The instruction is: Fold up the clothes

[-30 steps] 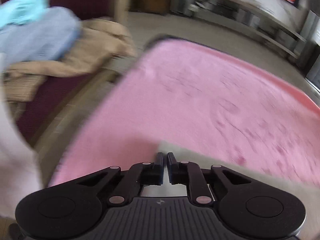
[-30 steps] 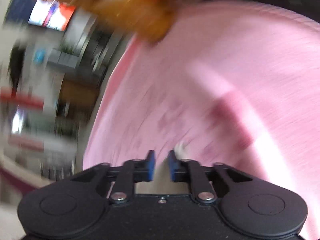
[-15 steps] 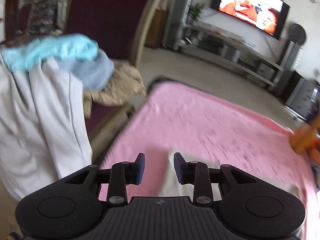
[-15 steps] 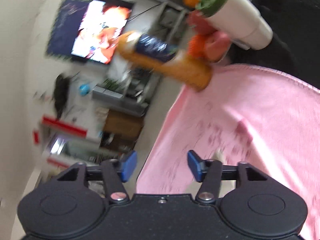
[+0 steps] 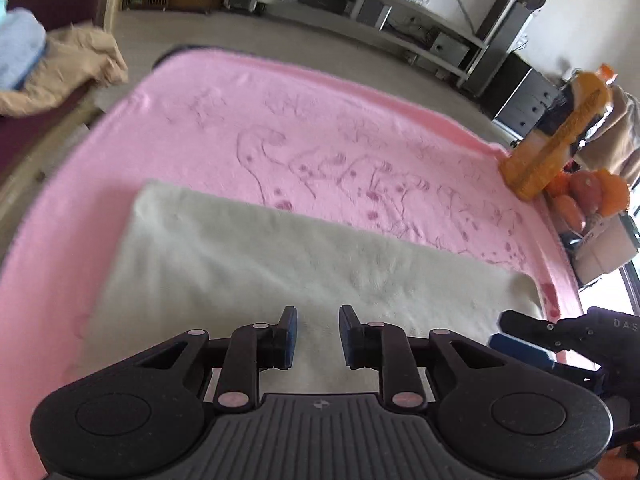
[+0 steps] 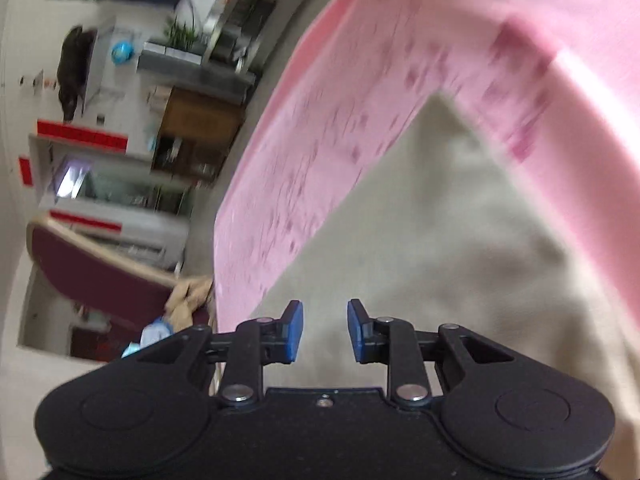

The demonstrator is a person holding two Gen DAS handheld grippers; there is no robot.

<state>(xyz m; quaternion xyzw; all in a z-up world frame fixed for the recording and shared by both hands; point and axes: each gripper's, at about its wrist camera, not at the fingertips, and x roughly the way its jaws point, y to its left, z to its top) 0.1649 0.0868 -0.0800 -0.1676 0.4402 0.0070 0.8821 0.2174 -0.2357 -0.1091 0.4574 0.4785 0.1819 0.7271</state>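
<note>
A cream cloth lies folded in a long flat strip on the pink blanket. My left gripper hovers over the strip's near edge. Its jaws are closing, with a gap between the pads and nothing pinched. My right gripper shows at the strip's right end in the left wrist view. In the right wrist view the right gripper is over the cream cloth, near its corner on the pink blanket. Its jaws are closing too, with only air between the blue pads.
An orange bottle and orange round things stand at the blanket's right edge. A beige garment and a blue one are piled on a maroon seat at the left. Low grey shelving runs along the back.
Both grippers were shut at the cream cloth's edge a second ago, then opened and drew back. The cloth now lies flat. The right jaws have narrowed since half a second ago. The left view has tilted down.
</note>
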